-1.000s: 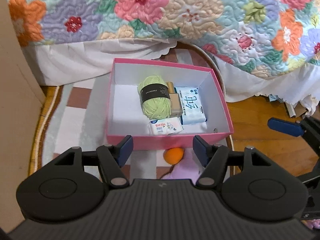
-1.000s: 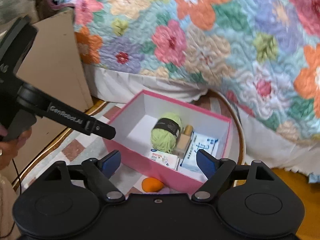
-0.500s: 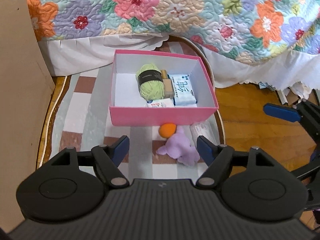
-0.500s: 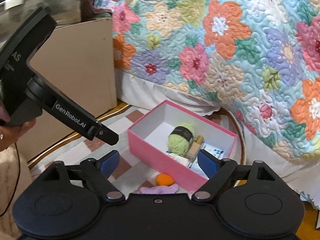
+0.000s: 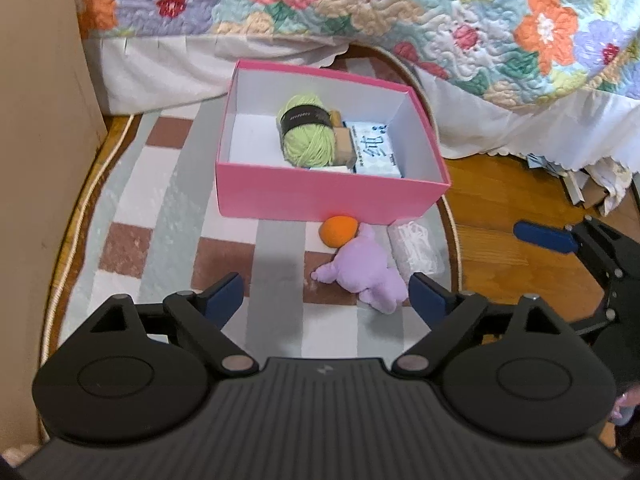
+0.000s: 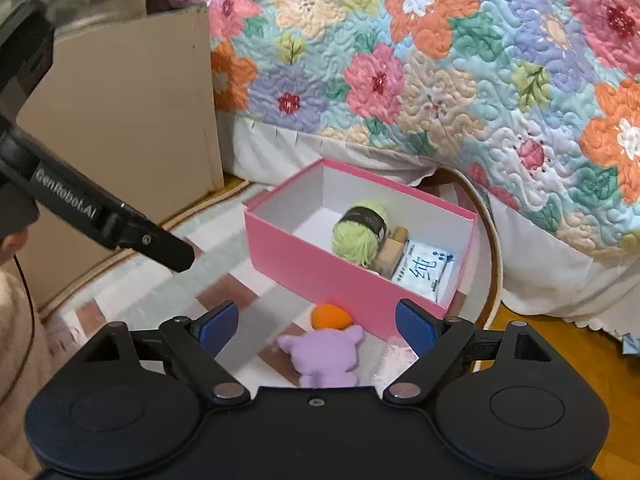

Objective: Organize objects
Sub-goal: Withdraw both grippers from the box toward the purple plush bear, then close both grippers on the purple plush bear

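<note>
On the rug (image 5: 132,200), just before the pink box (image 5: 320,196), the purple plush toy (image 5: 368,272) is lying soft and light, inviting a body pinch, while the left gripper (image 5: 326,294) and right gripper (image 6: 316,322) are hovering open-jawed, empty.

Pink box (image 5: 320,196), open-topped with a white interior, sits on the checked rug (image 5: 168,216) near the bed. Inside: a green yarn ball (image 5: 307,136) with a dark paper band, lying on its side at centre; a tan rectangular block (image 5: 343,144) touching its right side; a white tissue pack (image 5: 376,152) with blue print lying flat at the right wall; a smaller white pack (image 5: 329,168), mostly hidden, at the near wall. Outside, touching the near wall: an orange ball (image 5: 338,231). Just nearer, touching it, a purple plush toy (image 5: 366,274) lies flat. To its right, a clear bag of white material (image 5: 414,248).
</note>
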